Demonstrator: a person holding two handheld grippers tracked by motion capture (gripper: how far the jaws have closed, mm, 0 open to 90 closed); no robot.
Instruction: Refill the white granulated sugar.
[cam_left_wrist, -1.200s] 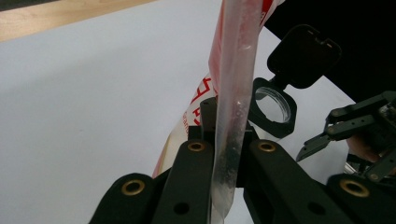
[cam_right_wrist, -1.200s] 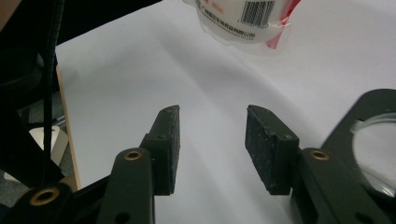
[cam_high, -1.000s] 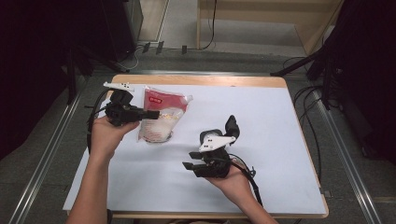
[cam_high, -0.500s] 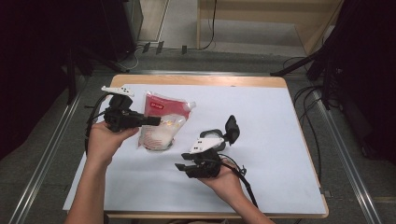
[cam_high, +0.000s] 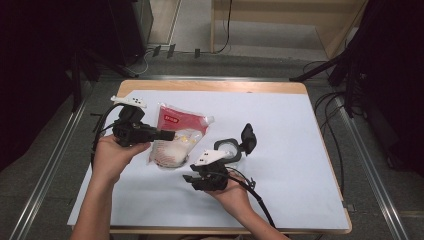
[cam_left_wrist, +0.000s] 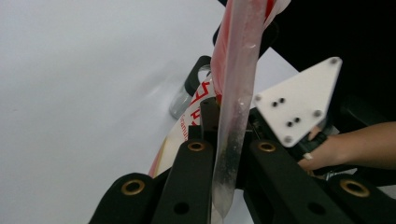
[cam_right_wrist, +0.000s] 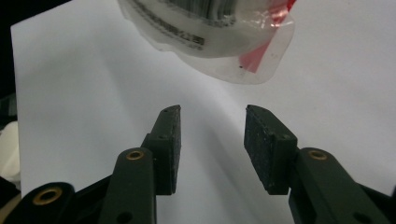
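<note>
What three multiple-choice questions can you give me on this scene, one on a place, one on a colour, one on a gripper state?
1. Where does the jar with the open black lid stand?
A. On the floor
B. On the white sheet, beside the right gripper
C. Inside the bag

2. What colour is the top of the bag?
A. Red
B. Green
C. Blue

3. How is the left gripper?
A. Open and empty
B. Shut on the jar
C. Shut on the bag

Answers: 1 B, the high view shows it on the sheet by that gripper. 2 A, red band with white lettering. 3 C, the left gripper view shows the bag's edge pinched between its jaws.
</note>
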